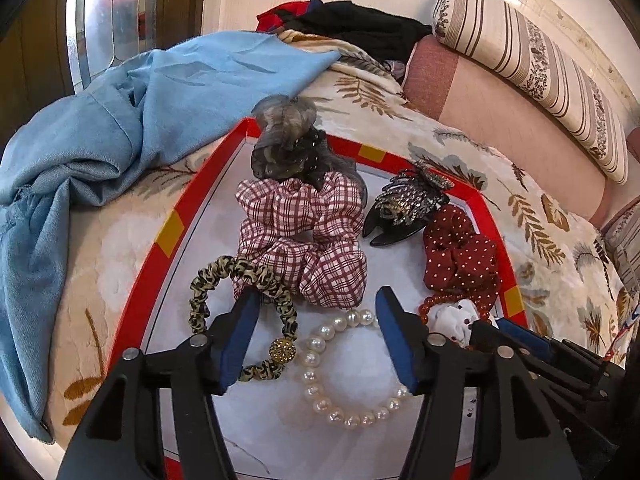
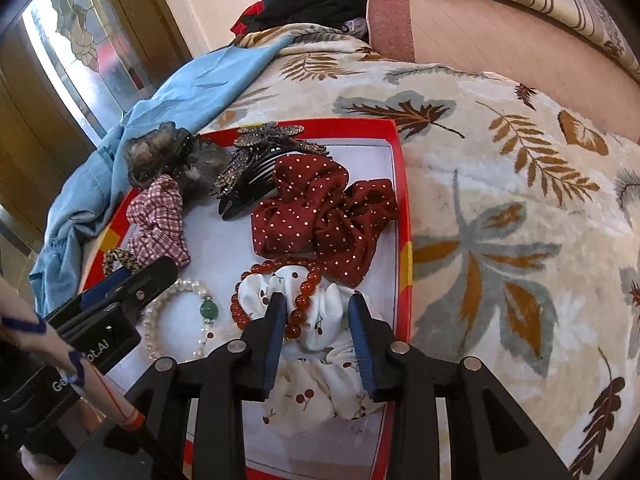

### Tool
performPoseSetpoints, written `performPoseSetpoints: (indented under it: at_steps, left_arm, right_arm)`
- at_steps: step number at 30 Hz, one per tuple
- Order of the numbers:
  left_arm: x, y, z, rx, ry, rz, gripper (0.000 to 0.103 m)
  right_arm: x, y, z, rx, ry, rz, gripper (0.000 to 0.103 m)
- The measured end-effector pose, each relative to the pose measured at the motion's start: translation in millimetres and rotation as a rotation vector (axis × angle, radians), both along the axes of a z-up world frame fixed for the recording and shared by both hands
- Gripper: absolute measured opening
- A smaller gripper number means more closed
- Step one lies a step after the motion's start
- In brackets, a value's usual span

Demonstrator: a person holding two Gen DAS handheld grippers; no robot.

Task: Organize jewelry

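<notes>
Count in the red-rimmed tray (image 1: 173, 229): 4 scrunchies, 1 thin hair tie, 2 bead bracelets, 1 claw clip.

Scrunchies: grey sheer one (image 1: 280, 140) at far edge, plaid one (image 1: 304, 236) mid-tray, red dotted one (image 2: 324, 216) on the right, white cherry-print one (image 2: 320, 376) near right. Leopard hair tie (image 1: 240, 312) w/ a gold ball lay near left, partly under the left tong's left finger. Pearl bracelet (image 1: 340, 380) lay near centre, one green bead on it in the right wrist view. Amber bead bracelet (image 2: 280, 296) lay draped over the white scrunchie's far side, touching the red dotted one. Black claw clip (image 1: 404, 208) w/ rhinestone top sat far right betw. plaid & red scrunchies, long axis running near-left to far-right, teeth to the right.

Tray sat on a leaf-print blanket (image 2: 500, 200). Blue cloth (image 1: 140, 120) bunched along the tray's left, touching the grey scrunchie's side. Dark clothes (image 1: 360, 24) & a striped bolster (image 1: 540, 60) lay far off.

Left gripper (image 1: 316, 304) was about half open, holding nothing, fingers straddling the pearl bracelet w/o pressing it. Right gripper (image 2: 318, 312) was partly open over the white scrunchie, cloth betw. the fingers but pads not squeezing it; amber beads touched its left finger. A patterned sleeve (image 2: 44, 344) showed by the left tong.
</notes>
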State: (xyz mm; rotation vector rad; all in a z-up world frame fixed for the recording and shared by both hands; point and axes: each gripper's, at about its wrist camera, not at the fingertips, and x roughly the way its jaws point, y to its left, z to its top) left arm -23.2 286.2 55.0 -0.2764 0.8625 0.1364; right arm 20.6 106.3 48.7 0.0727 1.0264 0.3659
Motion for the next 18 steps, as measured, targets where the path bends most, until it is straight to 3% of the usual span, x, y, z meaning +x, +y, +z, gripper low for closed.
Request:
performPoseSetpoints:
  at_steps: [5, 15, 18]
  left_arm:
    - [-4.2, -0.5, 5.9, -0.002, -0.031, 0.001, 0.069]
    - [-2.2, 3.2, -0.4, 0.014, -0.004, 0.036, 0.072]
    - [-3.2, 1.2, -2.9, 0.058, 0.006, 0.045, 0.081]
  right_arm:
    - [-6.7, 0.3, 10.3, 0.009, -0.022, 0.007, 0.044]
    - [-18.2, -0.5, 22.7, -0.017, -0.042, 0.0, 0.049]
    - [-24.4, -4.5, 27.1, -0.022, -0.052, -0.005, 0.061]
